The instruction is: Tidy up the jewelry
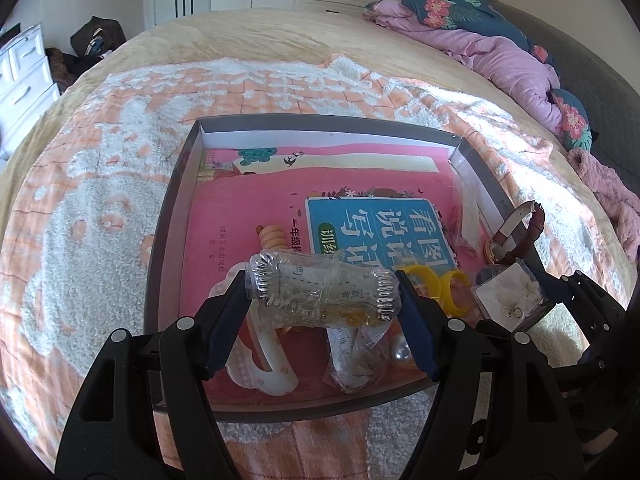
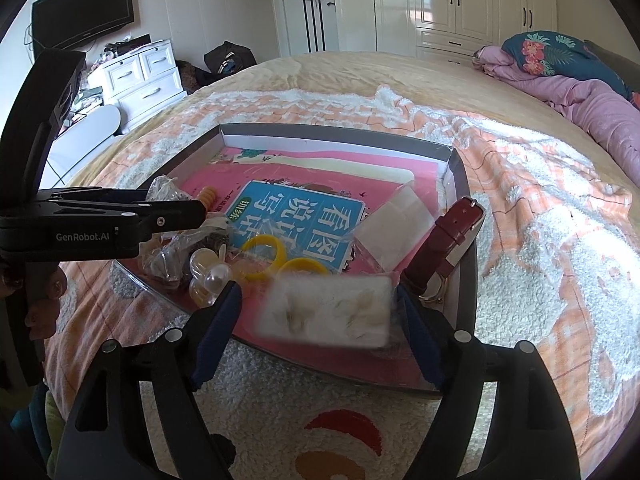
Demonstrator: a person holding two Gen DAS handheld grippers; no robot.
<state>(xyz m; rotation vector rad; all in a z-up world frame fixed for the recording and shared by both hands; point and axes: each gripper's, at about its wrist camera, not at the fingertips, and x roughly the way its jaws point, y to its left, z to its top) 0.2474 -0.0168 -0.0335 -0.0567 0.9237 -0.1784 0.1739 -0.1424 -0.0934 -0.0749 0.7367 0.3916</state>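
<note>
My left gripper [image 1: 322,300] is shut on a clear plastic packet [image 1: 320,288] with silver jewellery inside, held by its two ends above the grey tray [image 1: 320,120]. My right gripper [image 2: 316,300] stands open over the tray's near right corner. A white card of flower earrings [image 2: 328,312] is blurred between its fingers, with a gap showing on its left side. The same card [image 1: 512,300] shows in the left wrist view. In the tray lie yellow rings [image 2: 280,260], a red-strapped watch [image 2: 448,236], clear beads [image 2: 208,276] and a white hair clip [image 1: 260,368].
The tray [image 2: 340,130] sits on an orange and white blanket [image 2: 540,240] on a bed, with a pink book and a blue book [image 2: 296,224] lining it. A pink quilt [image 1: 500,52] lies at the far right. White drawers [image 2: 140,76] stand beyond the bed.
</note>
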